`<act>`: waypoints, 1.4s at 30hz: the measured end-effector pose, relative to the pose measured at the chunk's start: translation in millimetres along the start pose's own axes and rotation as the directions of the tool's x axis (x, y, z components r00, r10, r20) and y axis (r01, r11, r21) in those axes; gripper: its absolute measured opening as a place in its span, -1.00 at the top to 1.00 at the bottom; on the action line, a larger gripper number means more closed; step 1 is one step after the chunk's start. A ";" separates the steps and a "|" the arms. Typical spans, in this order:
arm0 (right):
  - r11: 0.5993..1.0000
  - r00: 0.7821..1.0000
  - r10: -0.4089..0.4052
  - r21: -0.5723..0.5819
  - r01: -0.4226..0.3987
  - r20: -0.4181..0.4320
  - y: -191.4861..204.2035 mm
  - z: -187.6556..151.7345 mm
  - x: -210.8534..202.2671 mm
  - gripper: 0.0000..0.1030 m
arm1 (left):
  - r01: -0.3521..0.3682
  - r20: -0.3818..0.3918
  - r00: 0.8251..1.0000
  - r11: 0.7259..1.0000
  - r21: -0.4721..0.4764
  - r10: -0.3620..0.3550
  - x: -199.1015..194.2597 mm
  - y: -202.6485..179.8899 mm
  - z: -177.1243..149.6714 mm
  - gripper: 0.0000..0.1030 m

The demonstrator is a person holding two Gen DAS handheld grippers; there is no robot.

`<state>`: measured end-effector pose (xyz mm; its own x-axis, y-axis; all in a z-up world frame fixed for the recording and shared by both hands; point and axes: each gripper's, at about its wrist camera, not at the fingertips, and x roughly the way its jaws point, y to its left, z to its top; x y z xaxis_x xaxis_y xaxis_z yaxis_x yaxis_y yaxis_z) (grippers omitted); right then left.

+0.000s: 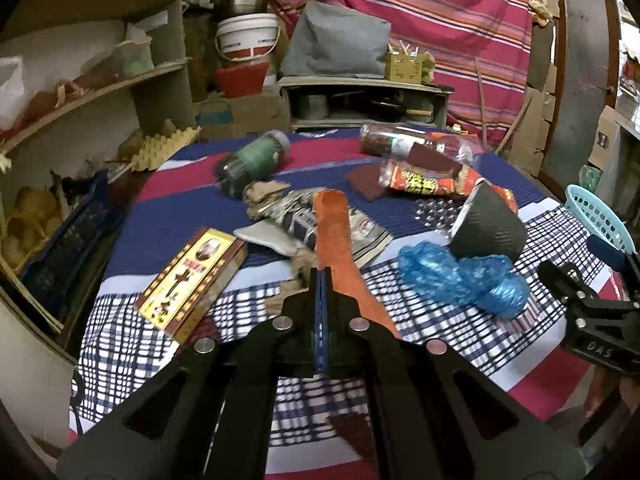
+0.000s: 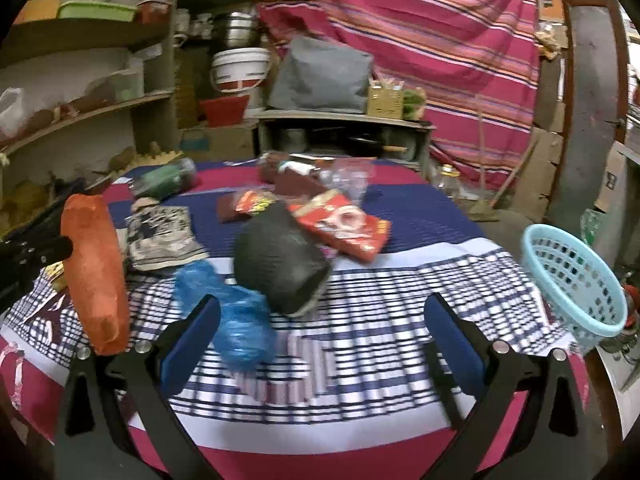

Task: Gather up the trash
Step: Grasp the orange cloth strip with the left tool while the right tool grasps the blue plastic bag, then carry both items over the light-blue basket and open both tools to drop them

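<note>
— Orange strip (image 1: 334,236): pinched near one end by left tongs (image 1: 322,276), lifted over the cloth-covered surface (image 1: 192,216). Looked light and limp, probably drooping in carrying; better gripped mid-length.

— And the right tongs (image 2: 320,344)?

— Spread wide, holding nothing, above the blue bag (image 2: 236,320), near the dark cone (image 2: 280,260). Basket (image 2: 576,280) waited at the right edge.

— Anything unclear?

— Blurred right view; wrapper (image 2: 344,226) print unreadable. Strip's material not discernible, its lower part hidden behind the tongs.
</note>
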<state>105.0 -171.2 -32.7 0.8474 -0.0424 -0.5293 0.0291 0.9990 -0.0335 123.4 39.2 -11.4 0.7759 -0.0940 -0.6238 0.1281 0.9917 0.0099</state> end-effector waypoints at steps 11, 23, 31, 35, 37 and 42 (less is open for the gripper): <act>0.993 0.982 0.114 -0.022 -0.119 -0.152 18.8 -15.0 35.2 0.07 | 0.009 -0.012 1.000 1.000 -0.020 -0.009 1.6 13.0 -7.8 1.00; 0.973 0.973 0.230 0.027 -0.230 0.000 -21.4 21.0 -17.0 0.47 | 0.028 0.063 0.998 1.000 0.011 -0.029 -24.0 -24.7 18.7 1.00; 0.990 0.990 0.122 0.057 -0.127 0.076 -87.8 42.3 -42.5 0.47 | 0.105 0.122 0.986 0.993 0.052 -0.111 -39.1 -75.4 50.4 1.00; 0.994 0.996 0.055 0.090 -0.061 0.072 -128.5 41.7 -45.8 0.47 | 0.141 0.128 0.980 0.987 0.082 -0.151 -35.6 -109.4 61.9 1.00; 0.994 0.998 0.011 0.107 -0.018 0.070 -151.9 40.6 -46.4 0.47 | 0.161 0.126 0.977 0.982 0.095 -0.172 -31.3 -127.6 67.2 1.00; 0.986 0.994 -0.084 0.149 0.074 0.064 -207.6 41.4 -50.7 0.47 | 0.223 0.126 0.964 0.969 0.107 -0.236 -19.7 -169.4 80.1 1.00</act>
<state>78.0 -375.9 36.2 0.8743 -0.1253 -0.4690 0.1700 0.9840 0.0541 135.9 -133.9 61.8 0.7951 -0.3358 -0.5050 0.3637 0.9304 -0.0459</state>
